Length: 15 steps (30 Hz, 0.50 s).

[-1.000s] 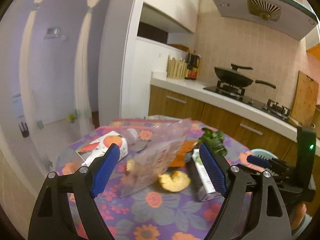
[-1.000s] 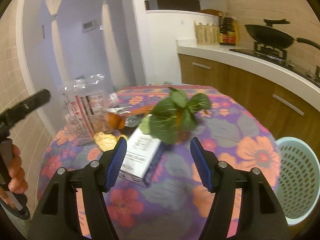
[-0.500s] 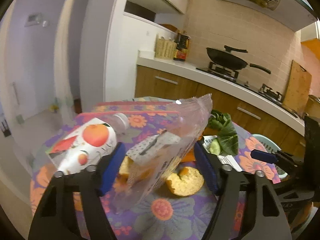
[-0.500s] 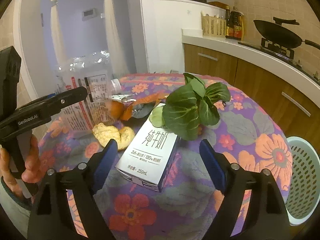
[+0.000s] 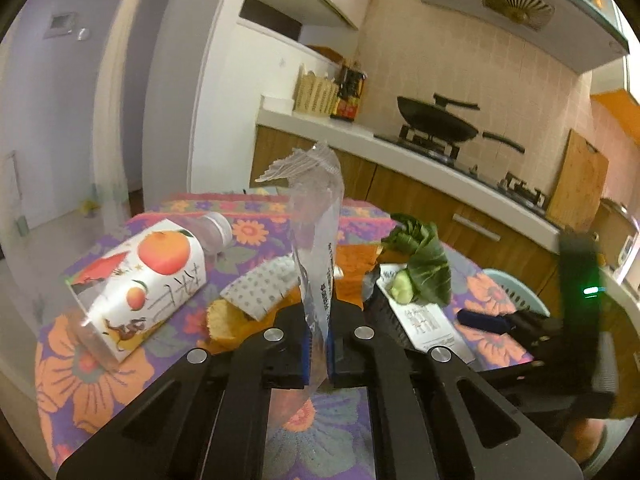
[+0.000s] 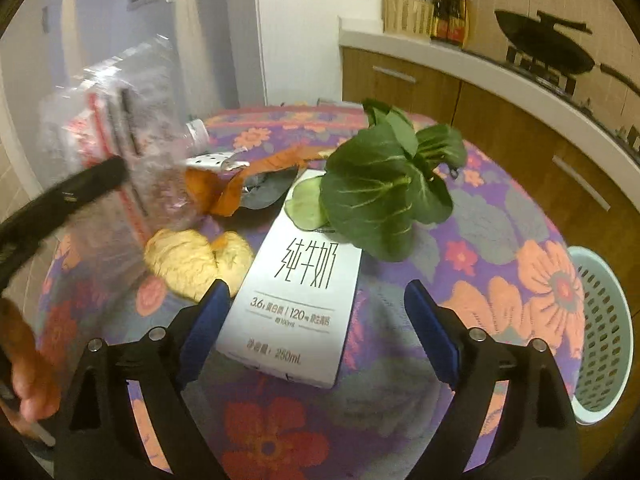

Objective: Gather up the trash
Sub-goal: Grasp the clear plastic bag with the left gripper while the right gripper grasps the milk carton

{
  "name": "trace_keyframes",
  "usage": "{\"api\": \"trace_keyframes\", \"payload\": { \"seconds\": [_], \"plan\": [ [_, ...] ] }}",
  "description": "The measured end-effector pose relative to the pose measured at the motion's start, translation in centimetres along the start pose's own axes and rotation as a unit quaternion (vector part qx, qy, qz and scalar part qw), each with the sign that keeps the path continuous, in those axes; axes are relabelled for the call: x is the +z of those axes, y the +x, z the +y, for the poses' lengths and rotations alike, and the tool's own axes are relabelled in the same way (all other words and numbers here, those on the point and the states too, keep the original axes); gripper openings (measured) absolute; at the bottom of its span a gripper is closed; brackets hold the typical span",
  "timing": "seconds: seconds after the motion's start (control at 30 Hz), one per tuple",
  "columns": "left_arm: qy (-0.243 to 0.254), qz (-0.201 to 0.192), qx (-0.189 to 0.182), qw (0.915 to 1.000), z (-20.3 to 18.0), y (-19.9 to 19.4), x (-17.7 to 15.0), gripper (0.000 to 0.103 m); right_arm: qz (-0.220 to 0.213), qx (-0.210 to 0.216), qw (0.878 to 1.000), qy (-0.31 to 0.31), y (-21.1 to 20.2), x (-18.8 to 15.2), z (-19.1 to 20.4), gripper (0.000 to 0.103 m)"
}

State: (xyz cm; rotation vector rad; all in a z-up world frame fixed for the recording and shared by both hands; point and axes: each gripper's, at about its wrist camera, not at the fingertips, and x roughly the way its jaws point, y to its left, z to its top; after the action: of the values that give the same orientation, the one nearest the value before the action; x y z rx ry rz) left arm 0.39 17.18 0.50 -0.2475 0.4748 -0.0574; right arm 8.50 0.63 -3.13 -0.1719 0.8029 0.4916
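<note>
Left gripper (image 5: 316,354) pinches plastic bag (image 5: 318,240), seemingly upright.

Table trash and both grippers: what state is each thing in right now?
left gripper: jaws shut on the clear plastic bag.
clear plastic bag: pinched, standing upright.
right gripper: jaws opening, astride the milk carton, pads not pressing on it.
milk carton: lying flat on the table.
bok choy: resting on the carton's far end.
juice carton: on its side.
laundry basket: upright beside the table.
</note>
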Motion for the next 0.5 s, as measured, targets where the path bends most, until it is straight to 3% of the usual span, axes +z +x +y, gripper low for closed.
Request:
{"api": "trace_keyframes", "payload": {
  "seconds": [0.27, 0.3, 0.4, 0.5],
  "plan": [
    [-0.009, -0.040, -0.016, 0.9990, -0.9, -3.0, 1.3, 0.003, 0.021, 0.006, 1.000, 0.022, 1.2, 0.5, -0.5, 0.084],
    [-0.007, -0.042, -0.015, 0.9990, -1.1, -3.2, 1.4, 0.003, 0.022, 0.011, 0.999, 0.026, 1.2, 0.5, -0.7, 0.082],
    [-0.001, -0.047, -0.015, 0.9988, -2.0, -3.7, 1.7, 0.003, 0.028, 0.038, 0.998, 0.029, 1.3, 0.4, -1.0, 0.059],
    [0.009, -0.047, -0.014, 0.9987, -2.7, -4.0, 1.8, 0.003, 0.024, 0.047, 0.998, 0.028, 0.5, 0.1, -1.2, 0.053]
  ]
}}
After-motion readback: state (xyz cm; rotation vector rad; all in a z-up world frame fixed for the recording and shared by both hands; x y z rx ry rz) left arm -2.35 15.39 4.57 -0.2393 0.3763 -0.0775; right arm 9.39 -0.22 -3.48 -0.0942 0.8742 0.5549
